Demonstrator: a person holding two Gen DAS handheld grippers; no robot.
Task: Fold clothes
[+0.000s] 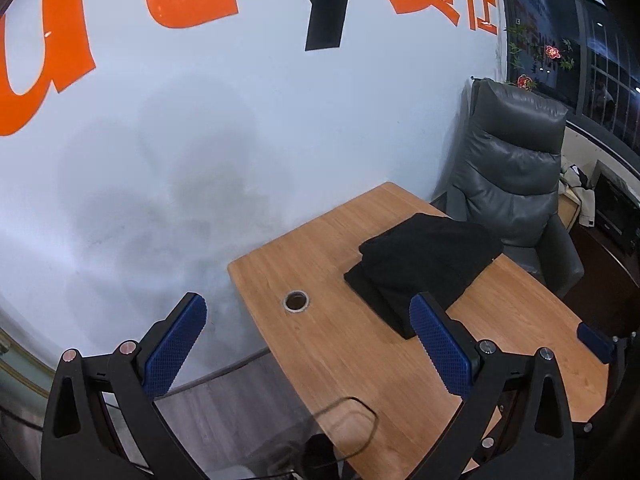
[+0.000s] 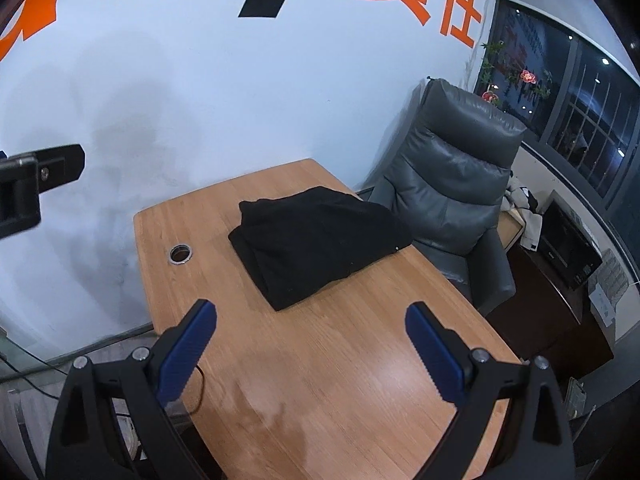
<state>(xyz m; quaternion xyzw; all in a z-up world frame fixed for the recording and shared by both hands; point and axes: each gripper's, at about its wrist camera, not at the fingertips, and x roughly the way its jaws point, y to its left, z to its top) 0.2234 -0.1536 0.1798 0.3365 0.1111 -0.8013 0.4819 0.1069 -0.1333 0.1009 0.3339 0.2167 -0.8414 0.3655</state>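
Since the black garment [image 1: 424,264] already sits as a compact folded stack on the worktop [image 1: 320,248], left wrist view shows the left hand-held gripper [image 1: 308,316] spread wide, empty, held off to the worktop's side. Right wrist view: right hand-held gripper [image 2: 311,322] likewise agape and empty above bare wood, well short of the garment, likely backed off so nothing disturbs the fold.

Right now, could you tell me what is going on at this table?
A person is folding clothes with two tools. The black garment lies folded in a compact stack on the wooden table, touched by neither tool. The left hand-held gripper and the right hand-held gripper both hover open and empty, short of it.
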